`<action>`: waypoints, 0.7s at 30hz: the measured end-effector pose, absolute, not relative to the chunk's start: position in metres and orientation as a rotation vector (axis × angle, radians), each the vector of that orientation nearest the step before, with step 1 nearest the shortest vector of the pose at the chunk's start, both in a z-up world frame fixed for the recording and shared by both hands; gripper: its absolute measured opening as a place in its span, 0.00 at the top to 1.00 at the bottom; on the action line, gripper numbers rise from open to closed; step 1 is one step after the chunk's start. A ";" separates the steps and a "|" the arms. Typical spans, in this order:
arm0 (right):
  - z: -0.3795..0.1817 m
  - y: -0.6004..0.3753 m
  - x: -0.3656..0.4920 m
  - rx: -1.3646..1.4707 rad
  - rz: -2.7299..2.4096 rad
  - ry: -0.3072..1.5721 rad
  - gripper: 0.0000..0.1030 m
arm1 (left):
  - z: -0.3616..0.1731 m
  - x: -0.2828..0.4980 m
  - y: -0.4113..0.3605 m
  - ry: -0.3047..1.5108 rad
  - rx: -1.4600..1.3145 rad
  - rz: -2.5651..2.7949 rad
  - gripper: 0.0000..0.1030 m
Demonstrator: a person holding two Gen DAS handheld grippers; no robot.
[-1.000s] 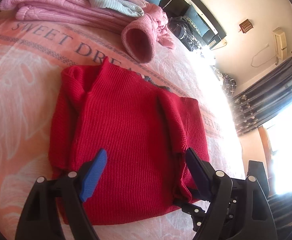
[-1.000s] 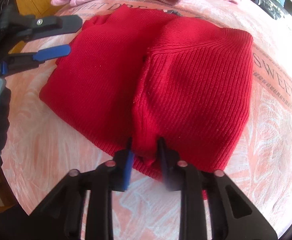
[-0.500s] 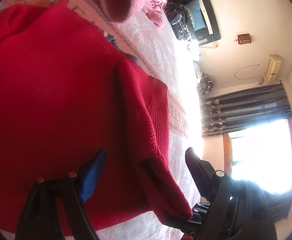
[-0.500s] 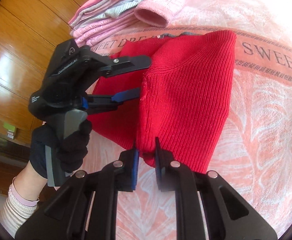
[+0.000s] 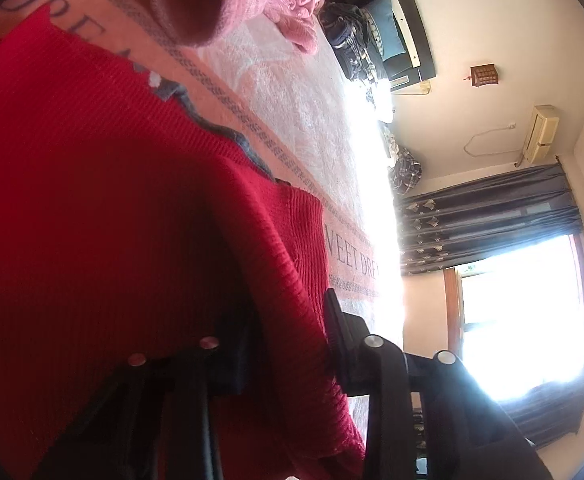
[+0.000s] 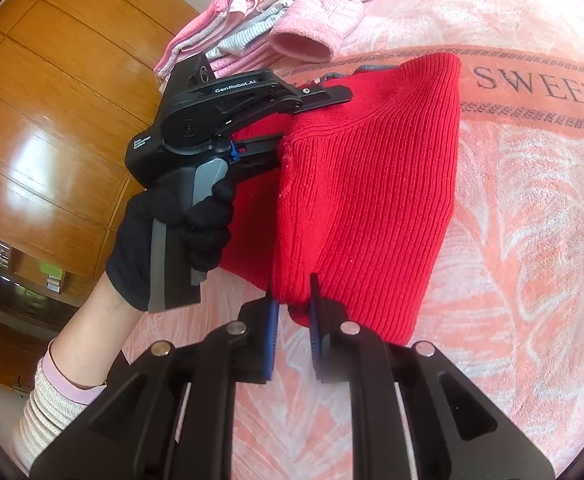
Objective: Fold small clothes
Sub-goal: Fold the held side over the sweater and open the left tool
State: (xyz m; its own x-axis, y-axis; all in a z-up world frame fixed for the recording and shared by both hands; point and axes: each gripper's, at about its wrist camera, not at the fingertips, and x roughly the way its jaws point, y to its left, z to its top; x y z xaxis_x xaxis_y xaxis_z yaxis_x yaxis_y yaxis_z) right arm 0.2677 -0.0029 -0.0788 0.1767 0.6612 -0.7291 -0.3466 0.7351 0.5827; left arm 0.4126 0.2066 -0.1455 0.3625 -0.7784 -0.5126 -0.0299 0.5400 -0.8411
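Nearest the right wrist camera, the right gripper pinches the near edge of the red sweater, lifting a folded flap off the pink blanket. Farther left, the left gripper straddles the flap's other edge with its fingers set apart (whether they press the knit, I cannot tell). Beyond lies a pile of pink clothes.

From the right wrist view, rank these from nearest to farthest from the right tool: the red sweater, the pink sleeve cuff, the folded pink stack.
1. Red sweater: its lower edge is pinched between the fingers of the right tool.
2. Pink sleeve cuff: beyond the sweater's top edge, on the bedspread.
3. Folded pink stack: behind the cuff, far left, by the wooden wardrobe.
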 end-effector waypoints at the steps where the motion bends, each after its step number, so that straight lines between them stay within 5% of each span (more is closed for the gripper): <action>1: -0.079 -0.003 0.267 0.314 0.730 1.194 0.88 | -0.142 0.413 0.205 1.104 -0.862 -0.580 0.86; 21: -0.072 0.073 0.264 0.285 0.819 1.195 0.88 | -0.079 0.393 0.264 0.927 -0.722 -0.636 0.87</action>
